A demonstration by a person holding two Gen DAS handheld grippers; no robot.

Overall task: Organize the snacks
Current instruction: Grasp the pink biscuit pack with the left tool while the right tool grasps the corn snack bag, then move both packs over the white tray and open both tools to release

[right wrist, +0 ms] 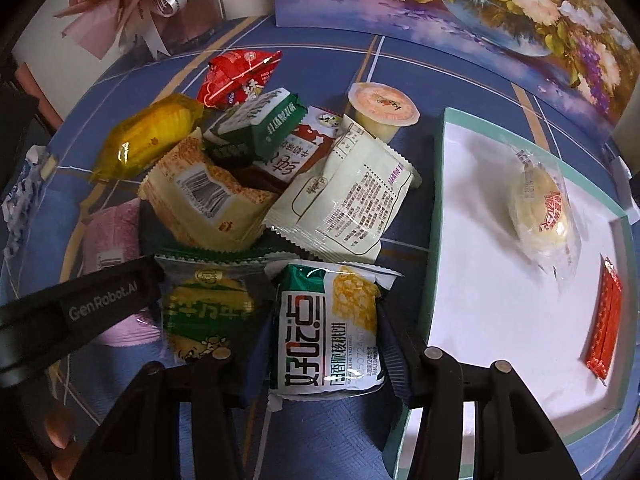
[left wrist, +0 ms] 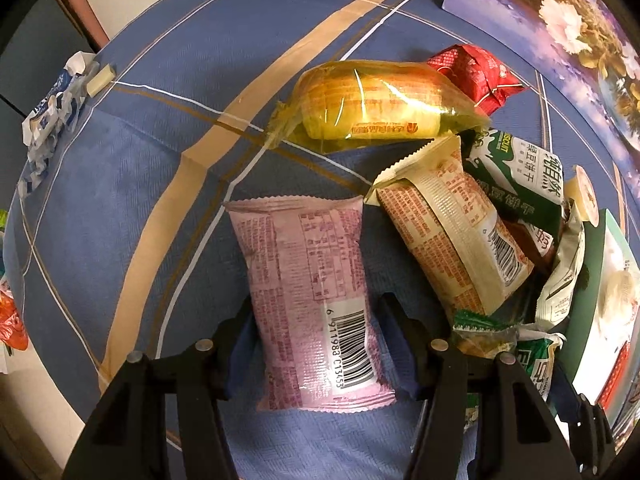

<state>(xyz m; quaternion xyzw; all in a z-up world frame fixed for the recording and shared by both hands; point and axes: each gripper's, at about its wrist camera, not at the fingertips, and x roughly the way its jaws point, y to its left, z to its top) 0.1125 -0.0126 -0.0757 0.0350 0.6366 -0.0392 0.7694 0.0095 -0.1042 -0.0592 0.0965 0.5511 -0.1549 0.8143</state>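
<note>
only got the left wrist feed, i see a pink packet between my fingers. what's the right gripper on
Observer: The right gripper straddles a green and white walnut cookie packet, its fingers at the packet's two sides.
Operator: where do the snacks go, i only see a green edge on my right
Observer: That edge belongs to a teal-rimmed white tray, right beside the cookie packet.
Operator: anything in it yet
Observer: Yes, a round pastry in clear wrap and a red sachet lie in it.
Operator: is my left gripper visible there
Observer: Yes, the left gripper's black finger reaches in from the left, over the pink packet.
</note>
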